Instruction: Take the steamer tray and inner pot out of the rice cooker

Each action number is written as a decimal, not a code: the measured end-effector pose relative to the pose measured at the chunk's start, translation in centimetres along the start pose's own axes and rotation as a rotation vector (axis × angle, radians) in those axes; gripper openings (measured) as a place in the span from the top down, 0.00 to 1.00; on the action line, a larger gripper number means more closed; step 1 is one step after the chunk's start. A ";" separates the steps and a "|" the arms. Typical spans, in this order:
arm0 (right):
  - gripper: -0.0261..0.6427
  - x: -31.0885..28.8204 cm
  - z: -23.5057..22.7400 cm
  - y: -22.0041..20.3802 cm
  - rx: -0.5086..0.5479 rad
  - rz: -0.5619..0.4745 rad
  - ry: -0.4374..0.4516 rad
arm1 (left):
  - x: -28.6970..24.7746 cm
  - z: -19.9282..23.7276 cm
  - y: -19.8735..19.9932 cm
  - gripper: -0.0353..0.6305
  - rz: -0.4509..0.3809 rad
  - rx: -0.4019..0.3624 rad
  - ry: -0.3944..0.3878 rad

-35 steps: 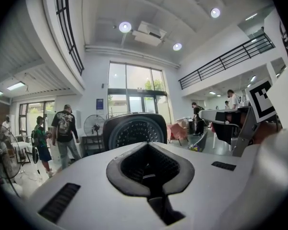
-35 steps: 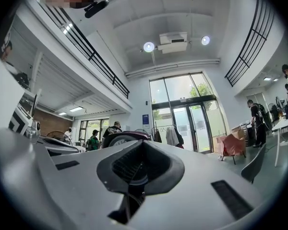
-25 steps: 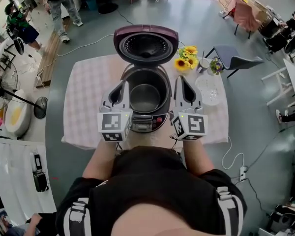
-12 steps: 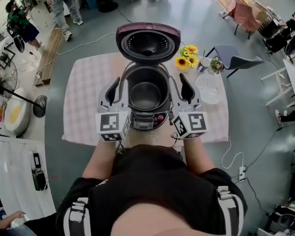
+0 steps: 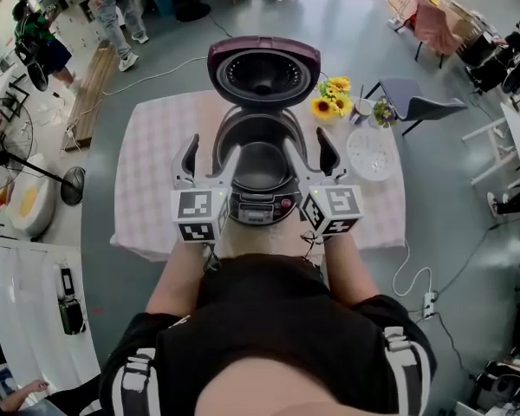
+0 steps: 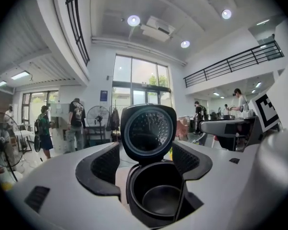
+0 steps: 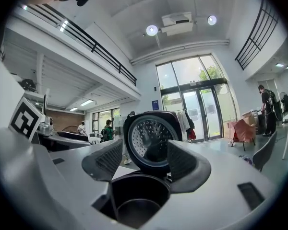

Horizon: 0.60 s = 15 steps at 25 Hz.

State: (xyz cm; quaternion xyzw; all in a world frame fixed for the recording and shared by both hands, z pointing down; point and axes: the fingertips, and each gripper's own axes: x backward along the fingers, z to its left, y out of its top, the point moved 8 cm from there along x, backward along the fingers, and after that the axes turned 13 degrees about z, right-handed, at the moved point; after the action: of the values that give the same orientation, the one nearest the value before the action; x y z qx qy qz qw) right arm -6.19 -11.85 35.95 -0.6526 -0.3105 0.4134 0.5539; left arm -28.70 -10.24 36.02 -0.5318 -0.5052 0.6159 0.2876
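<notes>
The table [image 5: 377,219] is covered by a pale checked cloth [image 5: 156,163]. The rice cooker [image 5: 260,208] stands at the centre of the cloth with its lid raised. At the far right corner stand sunflowers [image 5: 331,99], a white cup [image 5: 361,109] and a small flowering plant [image 5: 381,113]. A round translucent tray [image 5: 370,154] lies right of the cooker, apart from it.

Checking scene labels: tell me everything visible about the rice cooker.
The rice cooker is dark, rounded and glossy, plastic by its look. It stands upright mid-table on a checked tablecloth. Its maroon-rimmed lid is hinged open at the back, showing a perforated inner plate. The metal inner pot sits inside and looks empty. The control panel faces the person.
</notes>
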 end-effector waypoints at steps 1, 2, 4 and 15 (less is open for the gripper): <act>0.56 -0.2 0.0 -0.2 -0.009 0.015 0.000 | -0.2 0.2 -0.3 0.47 0.023 0.006 0.000; 0.56 -0.4 -0.1 -0.5 -0.023 0.029 0.002 | -0.4 0.4 -0.7 0.47 0.044 0.009 0.001; 0.56 -0.9 -0.2 -1.0 -0.054 0.054 0.003 | -0.9 0.8 -1.2 0.47 0.080 0.006 0.011; 0.56 -5.7 -3.3 -5.6 -0.163 0.447 -0.052 | -5.9 2.9 -5.4 0.47 0.452 0.065 -0.107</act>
State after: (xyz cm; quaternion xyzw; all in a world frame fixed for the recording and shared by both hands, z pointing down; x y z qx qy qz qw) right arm -5.63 -17.20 42.69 -0.7369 -0.2049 0.5160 0.3857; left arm -30.82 -14.68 42.93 -0.5885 -0.3676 0.7079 0.1323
